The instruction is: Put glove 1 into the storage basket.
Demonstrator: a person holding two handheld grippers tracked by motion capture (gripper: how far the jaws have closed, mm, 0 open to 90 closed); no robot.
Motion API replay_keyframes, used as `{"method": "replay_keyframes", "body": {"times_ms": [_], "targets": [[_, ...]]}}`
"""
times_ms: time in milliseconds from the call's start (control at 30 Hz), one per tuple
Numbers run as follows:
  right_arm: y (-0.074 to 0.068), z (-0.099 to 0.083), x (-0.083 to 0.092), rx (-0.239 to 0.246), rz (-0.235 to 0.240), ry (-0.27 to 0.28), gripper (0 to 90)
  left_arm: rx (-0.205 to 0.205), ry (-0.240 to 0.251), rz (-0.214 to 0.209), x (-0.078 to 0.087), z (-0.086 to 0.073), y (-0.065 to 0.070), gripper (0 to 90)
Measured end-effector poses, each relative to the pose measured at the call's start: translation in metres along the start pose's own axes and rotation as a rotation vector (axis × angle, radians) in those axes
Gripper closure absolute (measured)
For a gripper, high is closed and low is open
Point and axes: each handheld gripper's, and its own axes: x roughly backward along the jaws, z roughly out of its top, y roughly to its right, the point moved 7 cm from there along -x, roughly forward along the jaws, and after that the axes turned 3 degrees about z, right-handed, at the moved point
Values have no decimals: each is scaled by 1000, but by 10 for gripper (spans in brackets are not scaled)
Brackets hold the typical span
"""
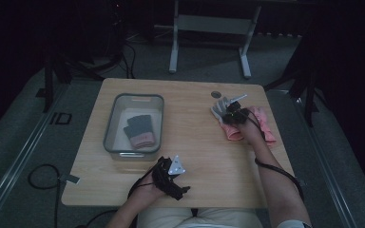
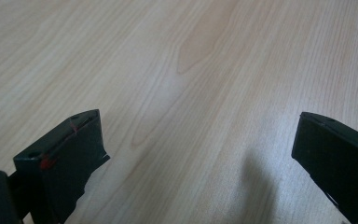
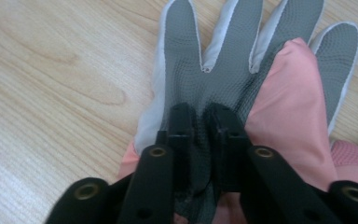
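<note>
Overhead, high view: wooden table [image 1: 195,152] with a clear bin [image 1: 134,122] on its left half; a folded dark glove with a pink cuff [image 1: 139,131] lies inside the bin. Right tool [image 1: 234,114] sits on a grey-and-pink glove [image 1: 247,126] near the table's far right corner, the right hand behind it. Left tool [image 1: 171,178] rests near the front edge of the table, just in front of the bin, held by the left hand, touching no item. A dark round mark [image 1: 217,94] shows on the table beyond the glove

Left gripper view: both black jaws stand wide apart over bare wood grain; nothing lies between them

Right gripper view: the glove lies flat, grey textured palm side up, fingers pointing away from the camera, with pink fabric [image 3: 293,107] folded over its right side. The two jaws are drawn almost together at the middle of the palm, and a ridge of grey fabric [image 3: 199,126] is pinched between the pads. Jaws clamped on the glove, which rests on the table
</note>
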Motion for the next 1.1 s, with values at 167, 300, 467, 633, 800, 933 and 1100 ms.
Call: {"method": "replay_keyframes", "body": {"times_ms": [167, 300, 467, 633, 800, 933, 1100], "targets": [[-5, 4, 5, -67, -35, 12, 872, -6, -3, -20, 1, -3, -1, 17], [-13, 10, 20, -116, -14, 44, 883, -15, 1, 3, 2, -4, -3, 17], [-35, 23, 58, -187, 32, 157, 886, -1, 27, 6, 3, -1, -4, 17], [-65, 34, 108, -218, 46, 263, 887, -1, 24, 0, 3, -2, -3, 17], [-88, 30, 143, -271, 47, 330, 887, 5, 29, 1, 4, -2, -4, 17], [-109, 17, 162, -290, 44, 354, 886, -2, 25, 3, 3, -3, -3, 17], [-121, -4, 155, -348, 26, 344, 887, -25, 17, 10, 1, -4, -2, 17]]}}
